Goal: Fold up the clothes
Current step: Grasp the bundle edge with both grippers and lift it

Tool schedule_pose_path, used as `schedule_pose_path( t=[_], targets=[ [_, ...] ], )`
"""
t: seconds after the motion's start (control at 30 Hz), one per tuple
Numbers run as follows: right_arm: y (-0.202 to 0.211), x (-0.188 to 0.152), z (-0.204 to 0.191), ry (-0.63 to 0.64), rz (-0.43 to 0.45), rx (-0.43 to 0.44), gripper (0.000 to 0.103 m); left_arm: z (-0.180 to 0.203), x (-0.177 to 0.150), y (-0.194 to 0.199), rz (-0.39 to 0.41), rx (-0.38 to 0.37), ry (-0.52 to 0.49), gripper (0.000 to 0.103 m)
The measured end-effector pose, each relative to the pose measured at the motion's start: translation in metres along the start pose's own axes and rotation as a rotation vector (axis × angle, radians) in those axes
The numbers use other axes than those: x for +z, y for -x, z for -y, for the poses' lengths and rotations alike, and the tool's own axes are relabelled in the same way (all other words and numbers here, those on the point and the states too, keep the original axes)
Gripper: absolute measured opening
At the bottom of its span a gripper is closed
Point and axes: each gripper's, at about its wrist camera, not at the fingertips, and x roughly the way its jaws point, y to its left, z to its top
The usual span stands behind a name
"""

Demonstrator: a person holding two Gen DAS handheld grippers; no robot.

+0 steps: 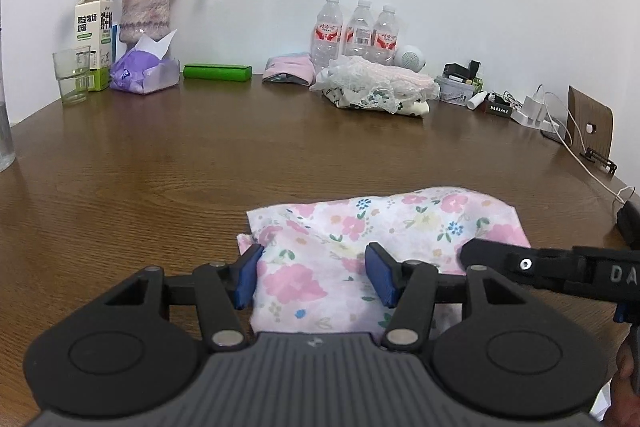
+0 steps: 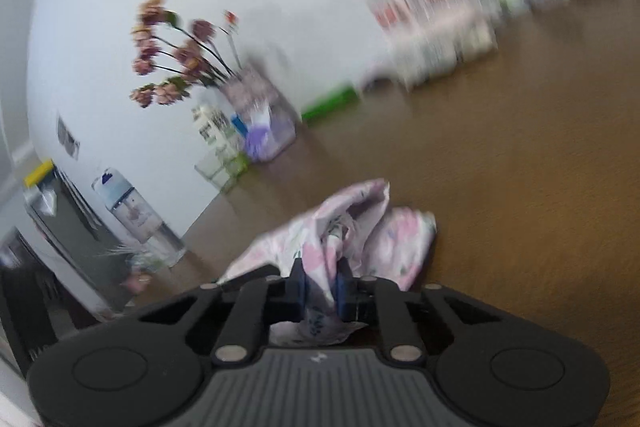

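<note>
**Floral garment between two grippers on the wooden table**

A white cotton garment printed with pink and blue flowers (image 1: 360, 227) lies crumpled at the near side of the brown wood-grain table (image 1: 200, 155). The left gripper (image 1: 316, 275) hovers over the garment's near edge with its blue-padded jaws spread apart, the cloth lying between them but not pinched. The right gripper (image 2: 322, 291) is clenched on a bunched fold of the same garment, the cloth pulled up between its pads; in the left wrist view its black finger bears the white letters "DA", the rest cut off.

Along the wall stand a white-and-green milk carton (image 1: 95, 39) with Chinese print, a clear drinking glass (image 1: 73, 75), a mottled pink vase of dried roses (image 1: 146, 11), a green rectangular box (image 1: 217, 71) and three clear red-labelled water bottles (image 1: 356, 33).
</note>
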Motion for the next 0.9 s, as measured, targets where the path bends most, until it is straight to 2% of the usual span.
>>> schedule_pose_path(
  t=[0.03, 0.1, 0.13, 0.2, 0.23, 0.27, 0.3, 0.33, 0.37, 0.43, 0.47, 0.57, 0.63, 0.8, 0.9],
  targets=[
    [-0.001, 0.001, 0.01, -0.061, -0.006, 0.018, 0.009, 0.0, 0.0, 0.0, -0.001, -0.001, 0.002, 0.057],
    [0.002, 0.002, 0.021, -0.142, 0.003, 0.035, 0.014, -0.001, 0.001, 0.002, 0.003, -0.017, 0.003, 0.06],
    [0.006, 0.002, 0.02, -0.151, 0.017, 0.033, 0.023, -0.001, 0.001, 0.003, 0.005, -0.023, 0.003, 0.061],
    [0.019, 0.004, 0.006, -0.064, 0.06, -0.004, 0.031, 0.001, 0.001, 0.005, 0.01, -0.017, -0.01, 0.062],
    [0.026, 0.004, -0.002, -0.02, 0.081, -0.023, 0.045, 0.001, 0.002, 0.007, 0.02, -0.012, -0.019, 0.062],
    [0.031, 0.005, -0.009, 0.031, 0.101, -0.049, 0.07, 0.001, 0.003, 0.01, 0.033, -0.011, -0.018, 0.062],
    [0.031, 0.006, -0.017, 0.102, 0.117, -0.098, 0.08, 0.0, 0.005, 0.013, 0.047, -0.01, -0.016, 0.064],
    [0.029, 0.008, -0.022, 0.162, 0.127, -0.141, 0.083, -0.001, 0.007, 0.016, 0.062, -0.002, -0.006, 0.067],
    [0.022, 0.01, -0.023, 0.19, 0.121, -0.163, 0.083, -0.004, 0.008, 0.018, 0.071, 0.017, 0.007, 0.073],
    [0.006, 0.016, -0.018, 0.172, 0.081, -0.177, 0.08, -0.009, 0.011, 0.015, 0.044, 0.05, 0.031, 0.074],
    [-0.002, 0.019, -0.013, 0.137, 0.053, -0.167, 0.072, -0.013, 0.012, 0.011, 0.023, 0.041, 0.046, 0.074],
    [-0.019, 0.022, -0.004, 0.05, -0.002, -0.033, 0.068, -0.022, 0.013, 0.0, -0.016, -0.036, 0.093, 0.074],
    [-0.024, 0.024, -0.002, 0.018, -0.013, 0.017, 0.068, -0.026, 0.015, -0.011, -0.064, -0.095, 0.133, 0.073],
    [-0.008, 0.036, 0.003, -0.004, -0.055, 0.0, 0.068, -0.039, 0.02, -0.014, -0.084, -0.138, 0.182, 0.073],
    [0.012, 0.042, 0.007, 0.008, -0.057, -0.031, 0.068, -0.062, 0.021, 0.004, -0.071, -0.167, 0.241, 0.08]
  ],
)
